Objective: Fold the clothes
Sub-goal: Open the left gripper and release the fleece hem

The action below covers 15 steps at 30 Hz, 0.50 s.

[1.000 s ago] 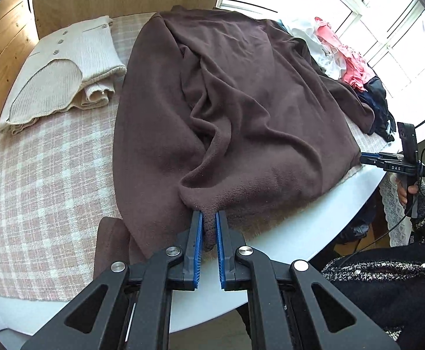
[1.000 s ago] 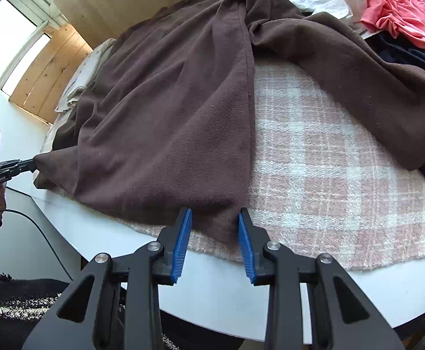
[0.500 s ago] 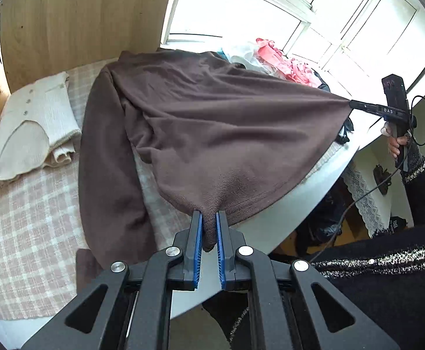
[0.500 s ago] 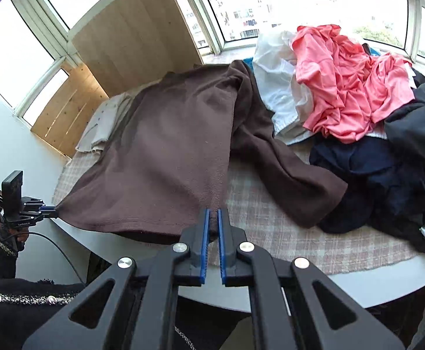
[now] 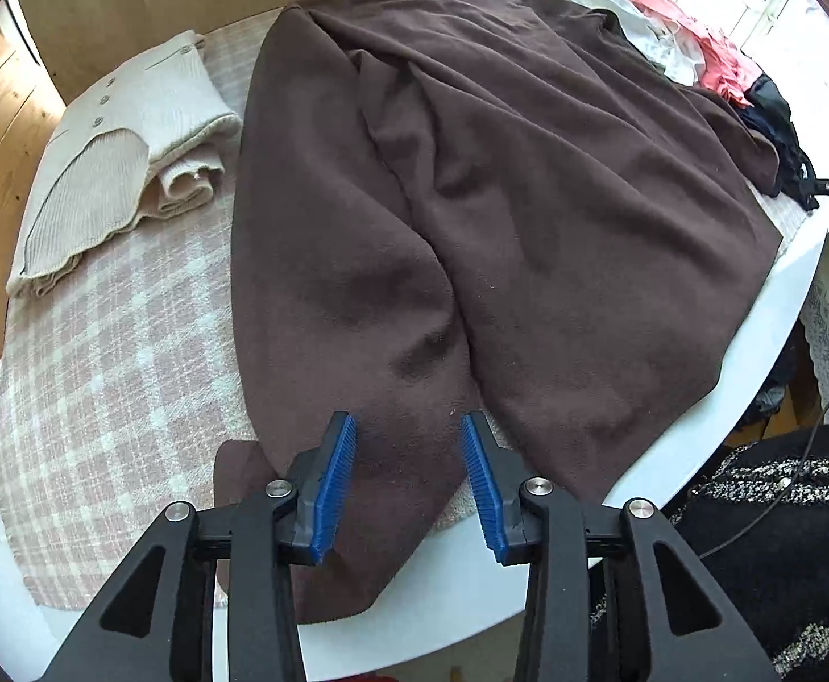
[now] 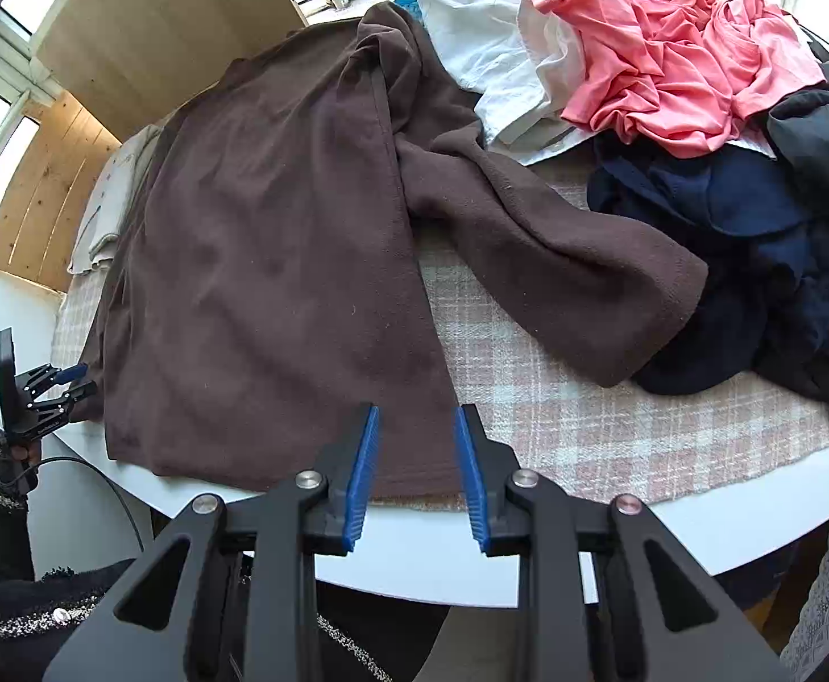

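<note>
A large brown fleece garment (image 5: 471, 182) lies spread on the round table, its hem at the near edge. It also shows in the right wrist view (image 6: 278, 261), with one sleeve (image 6: 556, 250) stretched to the right. My left gripper (image 5: 409, 477) is open over the hem's left corner, holding nothing. My right gripper (image 6: 414, 472) is open at the hem's right corner, holding nothing. The left gripper also shows at the far left of the right wrist view (image 6: 73, 381).
A folded cream knit cardigan (image 5: 119, 159) lies at the back left on the pink checked tablecloth (image 5: 102, 352). A heap of pink (image 6: 670, 57), white (image 6: 483, 28) and navy clothes (image 6: 755, 250) sits at the right. The white table rim (image 6: 699, 517) runs along the front.
Both grippers held the lifted brown hem shut half a second ago. Now the garment lies flat on the table and both grippers have opened and let it go.
</note>
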Each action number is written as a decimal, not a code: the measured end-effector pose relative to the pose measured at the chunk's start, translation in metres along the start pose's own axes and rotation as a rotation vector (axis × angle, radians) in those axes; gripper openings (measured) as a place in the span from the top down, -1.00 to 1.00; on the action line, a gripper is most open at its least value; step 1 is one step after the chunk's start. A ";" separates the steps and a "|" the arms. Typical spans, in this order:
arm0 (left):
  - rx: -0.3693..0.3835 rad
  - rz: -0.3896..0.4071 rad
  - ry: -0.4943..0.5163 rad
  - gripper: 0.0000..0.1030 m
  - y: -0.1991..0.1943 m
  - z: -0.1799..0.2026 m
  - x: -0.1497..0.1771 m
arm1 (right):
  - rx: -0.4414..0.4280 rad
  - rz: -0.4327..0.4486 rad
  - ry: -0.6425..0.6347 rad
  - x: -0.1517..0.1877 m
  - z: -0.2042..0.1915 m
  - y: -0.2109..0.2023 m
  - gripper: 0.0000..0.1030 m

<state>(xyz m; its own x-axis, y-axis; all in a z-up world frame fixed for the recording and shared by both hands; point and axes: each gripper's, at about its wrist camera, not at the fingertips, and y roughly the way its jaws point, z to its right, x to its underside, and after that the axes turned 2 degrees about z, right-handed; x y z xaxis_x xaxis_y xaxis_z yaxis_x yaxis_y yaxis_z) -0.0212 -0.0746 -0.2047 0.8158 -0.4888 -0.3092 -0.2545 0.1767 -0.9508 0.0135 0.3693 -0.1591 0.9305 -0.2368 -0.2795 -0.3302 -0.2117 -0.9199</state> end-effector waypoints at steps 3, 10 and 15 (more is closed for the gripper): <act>-0.036 -0.035 0.010 0.89 0.023 0.001 -0.007 | 0.010 -0.001 -0.030 -0.010 -0.013 0.005 0.46; -0.245 0.053 -0.185 0.90 -0.031 -0.088 0.007 | 0.045 0.017 -0.095 -0.048 -0.027 0.002 0.46; -0.425 0.098 -0.327 0.86 -0.083 -0.156 0.001 | 0.042 0.107 -0.192 -0.121 -0.045 -0.013 0.41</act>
<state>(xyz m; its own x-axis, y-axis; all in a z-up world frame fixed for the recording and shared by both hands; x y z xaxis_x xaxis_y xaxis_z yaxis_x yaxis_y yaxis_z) -0.0802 -0.2232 -0.1290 0.8793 -0.1842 -0.4392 -0.4700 -0.1860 -0.8629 -0.1018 0.3579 -0.1012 0.9047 -0.0706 -0.4201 -0.4259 -0.1542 -0.8915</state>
